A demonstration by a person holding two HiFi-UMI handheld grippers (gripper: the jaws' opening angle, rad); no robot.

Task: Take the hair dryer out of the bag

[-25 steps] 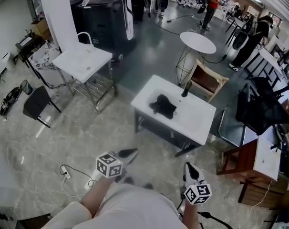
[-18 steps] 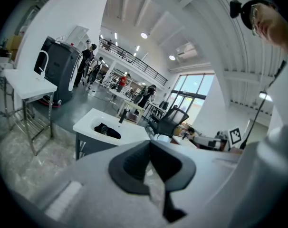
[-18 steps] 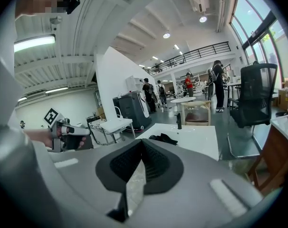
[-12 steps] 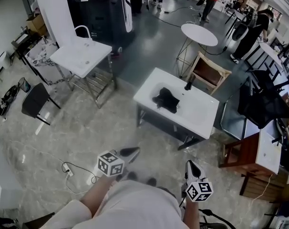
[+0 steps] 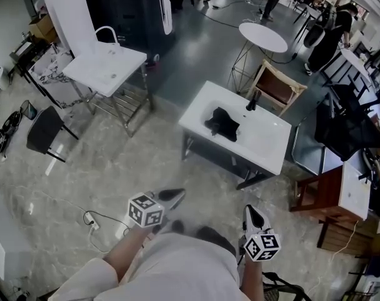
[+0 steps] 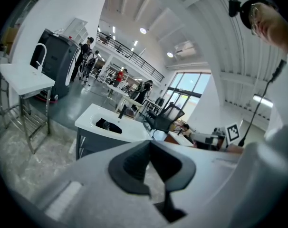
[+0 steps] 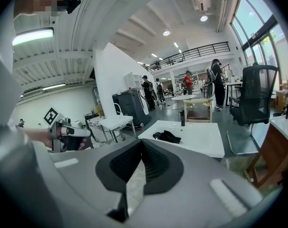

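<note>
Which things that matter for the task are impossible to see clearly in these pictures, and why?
The hair dryer: seen in no view; presumably inside the black bag on the white table.
The bag's opening: too small and distant in the head view and both gripper views.
The dark upright object at the table's far edge: too small to identify in any view.

The left gripper [image 5: 175, 197] and right gripper [image 5: 251, 213] have pale grey bodies with black ribbed pads [image 7: 125, 165] lining the jaws. Behind each sits a white cube [image 5: 145, 211] bearing black square markers. The person wears a pale garment [image 5: 177, 268]
</note>
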